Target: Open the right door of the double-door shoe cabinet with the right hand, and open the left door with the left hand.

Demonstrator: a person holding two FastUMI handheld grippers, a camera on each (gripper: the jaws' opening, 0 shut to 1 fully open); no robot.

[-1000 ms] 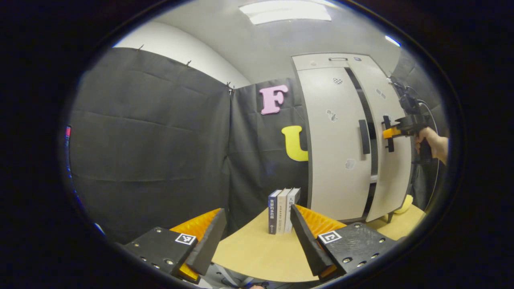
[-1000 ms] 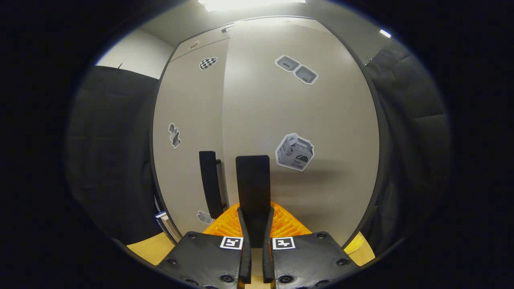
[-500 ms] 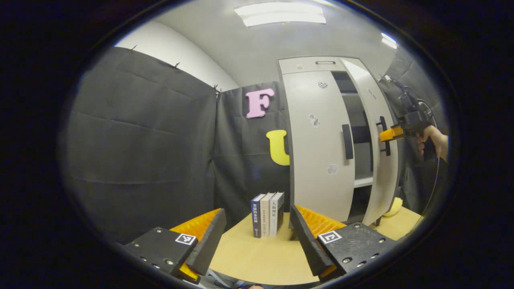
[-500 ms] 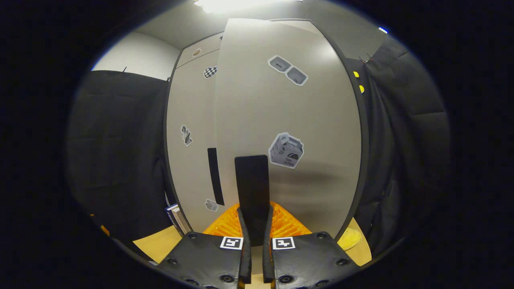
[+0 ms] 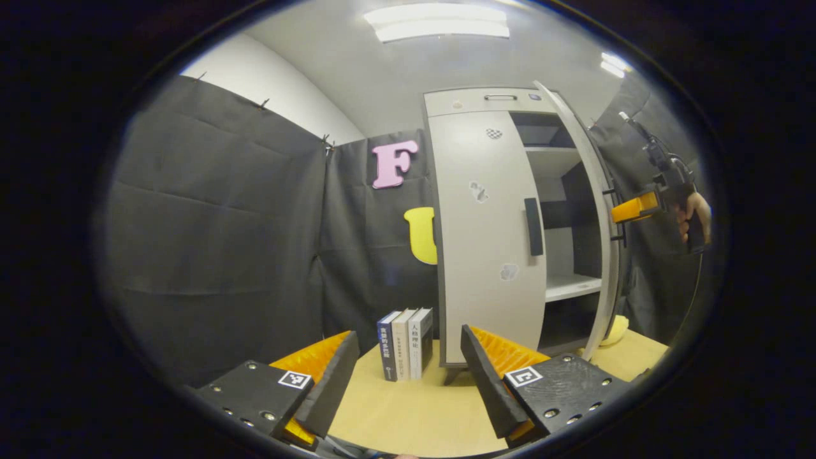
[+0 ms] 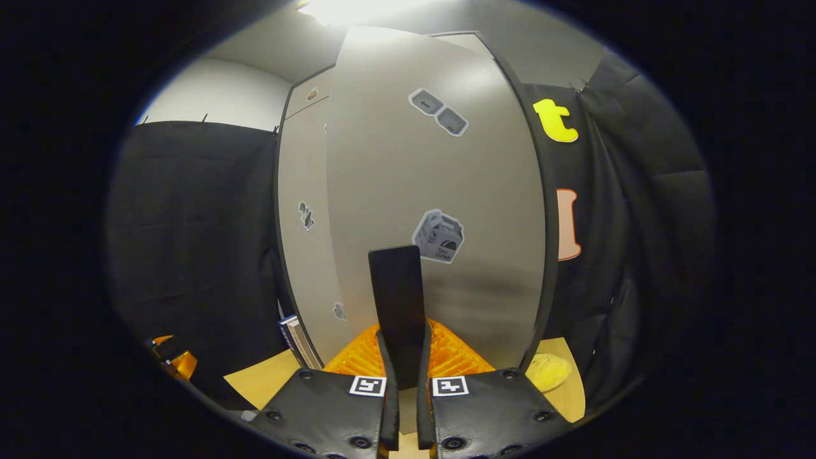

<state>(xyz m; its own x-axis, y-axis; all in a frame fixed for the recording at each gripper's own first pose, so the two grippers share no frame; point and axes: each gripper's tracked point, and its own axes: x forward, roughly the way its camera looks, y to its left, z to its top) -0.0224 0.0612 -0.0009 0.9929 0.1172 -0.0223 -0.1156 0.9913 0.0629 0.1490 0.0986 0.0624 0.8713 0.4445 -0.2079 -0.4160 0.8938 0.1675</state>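
The pale grey shoe cabinet stands on the table. In the left gripper view its left door [image 5: 484, 229] is closed, with a black bar handle [image 5: 533, 226]. The right door [image 5: 602, 217] is swung out and seen nearly edge-on, baring white shelves [image 5: 570, 287]. My right gripper [image 5: 628, 209], held by a hand [image 5: 696, 215], is at that door's handle. In the right gripper view the right gripper [image 6: 405, 344] is shut on the right door's black handle [image 6: 396, 293], with the door's face [image 6: 440, 172] close ahead. My left gripper [image 5: 409, 341] hangs open over the table, well short of the cabinet.
Three upright books [image 5: 405, 344] stand on the tan table [image 5: 414, 408] just left of the cabinet's foot. A yellow object [image 6: 548, 371] lies on the table by the cabinet's right side. Black cloth walls close in on the left and right.
The right door has swung from barely ajar to wide open, pulled by the right gripper. The left gripper stayed open and its view drifted, the cabinet shifting leftward in it.
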